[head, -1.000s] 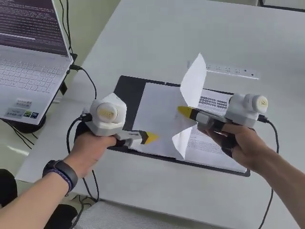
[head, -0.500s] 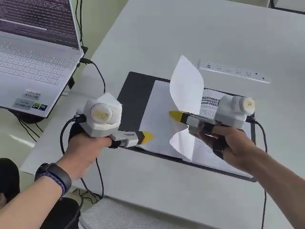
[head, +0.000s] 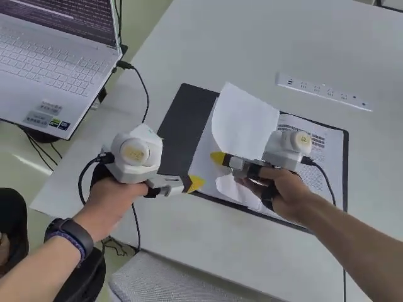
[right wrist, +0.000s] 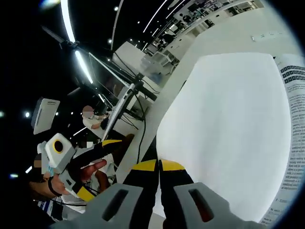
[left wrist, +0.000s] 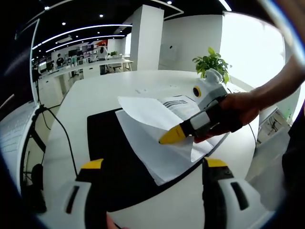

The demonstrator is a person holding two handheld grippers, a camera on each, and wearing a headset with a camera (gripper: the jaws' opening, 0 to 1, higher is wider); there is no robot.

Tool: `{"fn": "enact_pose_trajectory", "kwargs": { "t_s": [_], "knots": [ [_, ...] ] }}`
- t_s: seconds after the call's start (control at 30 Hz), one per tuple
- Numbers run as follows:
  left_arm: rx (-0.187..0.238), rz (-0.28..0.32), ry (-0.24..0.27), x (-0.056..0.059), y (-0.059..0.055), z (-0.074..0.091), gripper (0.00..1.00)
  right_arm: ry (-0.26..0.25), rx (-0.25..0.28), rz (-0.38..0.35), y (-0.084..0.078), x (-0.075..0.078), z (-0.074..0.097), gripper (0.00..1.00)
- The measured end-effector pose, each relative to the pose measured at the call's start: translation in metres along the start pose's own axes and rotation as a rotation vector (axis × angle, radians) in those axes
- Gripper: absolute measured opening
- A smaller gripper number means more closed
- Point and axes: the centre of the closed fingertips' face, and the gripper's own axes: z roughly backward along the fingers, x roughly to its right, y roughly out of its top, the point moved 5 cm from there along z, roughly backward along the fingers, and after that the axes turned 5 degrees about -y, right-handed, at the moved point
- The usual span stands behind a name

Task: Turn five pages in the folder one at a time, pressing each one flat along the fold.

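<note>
While the right tool (head: 218, 158) pinches one raised page (head: 245, 123) over the black folder (head: 179, 123) at frame centre, the left tool (left wrist: 153, 163) gapes wide, holding nothing, at the folder's lower-left edge. One laptop (head: 50, 63) sits upper left and one power strip (head: 321, 91) upper right on the surface (head: 252, 38). The page hides part of the printed sheet (head: 324, 141) beneath.

1. A black folder (head: 179, 123) lies open on the white table (head: 252, 38), with a printed sheet (head: 327, 148) on its right half.
2. The right gripper (head: 218, 158) holds a blank page (head: 245, 123) lifted and curved; its yellow tips appear pinched on the page's lower edge.
3. The left gripper (head: 196, 183) is at the folder's near edge.
4. A laptop (head: 50, 56) sits at the far left; a power strip (head: 321, 95) lies beyond the folder.
</note>
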Motion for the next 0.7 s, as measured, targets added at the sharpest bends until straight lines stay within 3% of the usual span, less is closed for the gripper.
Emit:
{"fn": "enact_pose_trajectory", "kwargs": {
  "t_s": [0.13, 0.37, 0.5, 0.7],
  "knots": [
    [-0.006, 0.008, 0.001, -0.001, -0.002, 0.001, 0.82, -0.049, -0.021, -0.012, -0.010, 0.009, -0.010, 0.00],
    [-0.017, 0.009, 0.003, -0.003, -0.004, 0.002, 0.82, -0.089, -0.044, -0.030, -0.016, 0.034, -0.031, 0.07],
    [-0.020, 0.016, 0.005, -0.005, -0.006, 0.002, 0.82, -0.084, -0.031, -0.027, -0.014, 0.036, -0.031, 0.08],
    [-0.030, 0.019, 0.002, -0.006, -0.007, 0.000, 0.82, -0.037, -0.024, -0.021, -0.016, 0.022, -0.027, 0.21]
  ]
}}
